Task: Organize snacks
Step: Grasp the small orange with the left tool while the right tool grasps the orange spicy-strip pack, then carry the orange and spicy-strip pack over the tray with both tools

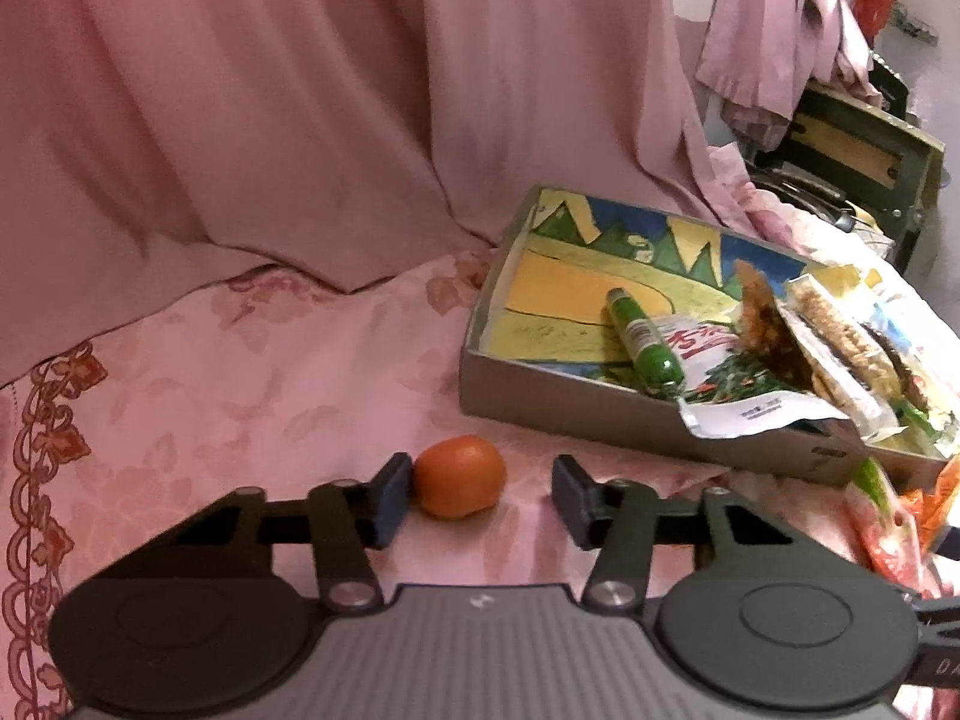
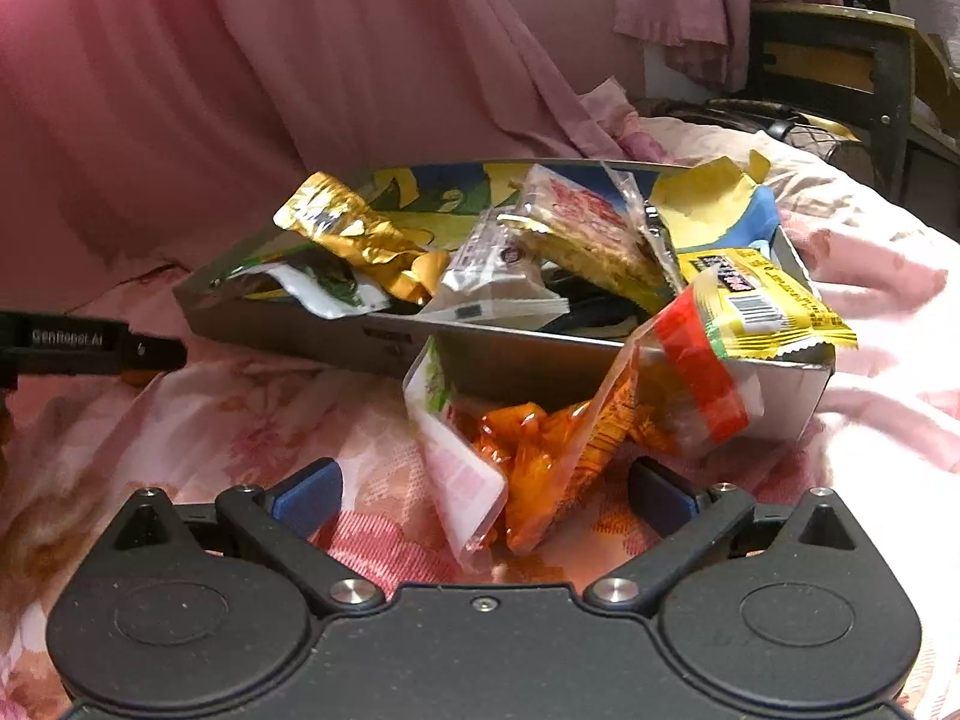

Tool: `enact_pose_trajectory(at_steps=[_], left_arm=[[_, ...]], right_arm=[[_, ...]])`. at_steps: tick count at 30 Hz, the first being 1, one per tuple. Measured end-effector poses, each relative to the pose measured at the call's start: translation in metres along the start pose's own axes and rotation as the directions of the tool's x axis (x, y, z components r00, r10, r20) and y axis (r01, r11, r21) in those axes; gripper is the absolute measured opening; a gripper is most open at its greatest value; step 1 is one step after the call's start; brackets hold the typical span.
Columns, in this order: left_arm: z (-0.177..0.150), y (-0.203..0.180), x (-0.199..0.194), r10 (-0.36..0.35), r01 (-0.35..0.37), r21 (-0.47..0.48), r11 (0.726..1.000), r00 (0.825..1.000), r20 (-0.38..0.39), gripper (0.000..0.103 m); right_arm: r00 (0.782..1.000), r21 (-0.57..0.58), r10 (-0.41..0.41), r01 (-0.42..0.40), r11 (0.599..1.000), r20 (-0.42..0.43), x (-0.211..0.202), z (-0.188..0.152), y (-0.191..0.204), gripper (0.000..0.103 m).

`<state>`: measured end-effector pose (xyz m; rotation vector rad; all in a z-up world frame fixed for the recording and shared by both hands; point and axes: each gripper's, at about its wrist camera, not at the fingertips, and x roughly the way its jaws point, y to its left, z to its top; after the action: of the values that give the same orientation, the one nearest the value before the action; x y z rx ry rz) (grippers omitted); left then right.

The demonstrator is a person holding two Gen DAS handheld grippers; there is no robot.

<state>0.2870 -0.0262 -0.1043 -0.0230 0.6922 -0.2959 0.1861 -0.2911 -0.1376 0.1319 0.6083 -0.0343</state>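
While the orange fruit (image 1: 460,476) is bracketed by the left gripper (image 1: 474,498), touched by 1 finger and clear of the other, unclenched, the orange snack bag (image 2: 540,456) is seen ahead between the released right gripper (image 2: 480,498) jaws.

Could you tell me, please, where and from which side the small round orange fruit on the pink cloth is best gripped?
Grip the small round orange fruit across its widest middle, coming in low from the near side. It is smooth and rounded, so off-centre pads would slip. The left hand-held gripper already straddles it: one pad at its side, the other still clear.
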Motion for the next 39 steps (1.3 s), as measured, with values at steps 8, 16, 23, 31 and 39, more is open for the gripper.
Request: enact_pose_trajectory(at_steps=[8, 16, 23, 31, 39], left_arm=[[-0.005, 0.001, -0.004, 0.011, -0.011, -0.050, 0.999, 1.000, -0.002, 0.036], [-0.013, -0.025, -0.019, -0.043, 0.042, -0.055, 0.998, 0.999, -0.005, 0.036], [-0.025, -0.053, -0.037, -0.079, 0.078, -0.048, 0.996, 0.997, -0.019, 0.036], [-0.038, -0.070, -0.055, -0.077, 0.074, -0.069, 0.995, 0.996, -0.040, 0.035], [-0.034, -0.089, -0.078, -0.077, 0.075, -0.071, 0.995, 0.996, -0.035, 0.035]], right_arm=[[1.000, 0.027, -0.002, 0.002, 1.000, 0.021, 0.000, 0.002, -0.002, 0.084], [0.999, 0.030, -0.031, 0.031, 0.999, 0.016, -0.003, 0.004, -0.003, 0.063], [1.000, 0.005, -0.014, 0.014, 1.000, -0.006, -0.009, 0.004, -0.001, 0.058], [0.997, -0.013, 0.041, -0.042, 0.999, -0.066, -0.025, 0.002, -0.002, 0.057], [0.992, 0.038, 0.107, -0.104, 0.994, -0.072, -0.051, 0.008, -0.005, 0.057]])
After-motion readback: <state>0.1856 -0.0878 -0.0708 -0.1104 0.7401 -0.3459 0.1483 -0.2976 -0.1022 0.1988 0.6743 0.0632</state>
